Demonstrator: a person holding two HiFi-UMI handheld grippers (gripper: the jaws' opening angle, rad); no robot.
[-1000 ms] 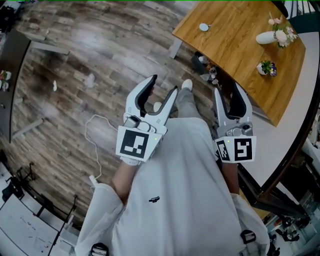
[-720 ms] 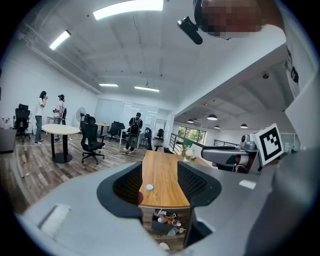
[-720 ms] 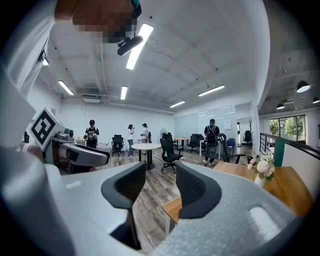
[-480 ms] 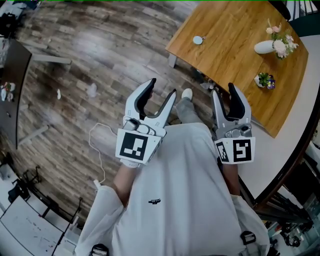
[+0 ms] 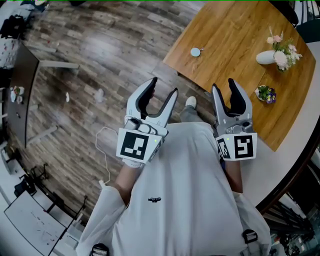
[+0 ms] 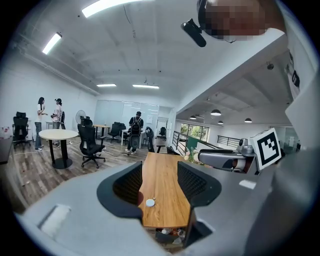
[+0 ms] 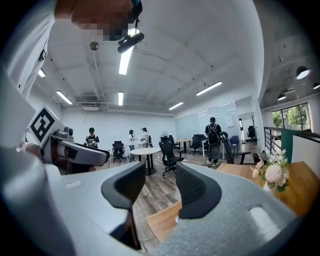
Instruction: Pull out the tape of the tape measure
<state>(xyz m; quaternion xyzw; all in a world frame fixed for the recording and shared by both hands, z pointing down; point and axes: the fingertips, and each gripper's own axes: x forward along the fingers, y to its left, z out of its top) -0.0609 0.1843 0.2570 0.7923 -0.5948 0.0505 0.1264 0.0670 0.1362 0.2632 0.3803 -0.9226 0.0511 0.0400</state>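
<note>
A long wooden table (image 5: 230,65) stands on the wood floor (image 5: 100,60). On it sit a white vase (image 5: 266,56) of pink flowers and a little flower pot (image 5: 265,93). A white cable (image 5: 103,155) lies on the floor.

Grey wood-plank floor (image 5: 75,50), a long wooden table (image 5: 230,75), black office chairs (image 6: 91,145), strip lights (image 6: 107,6) overhead.

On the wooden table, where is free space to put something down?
Free: the wide middle of the table, between the tape measure and the vase. Crowded: the right side in the head view, where the vase and the small potted plant stand.
</note>
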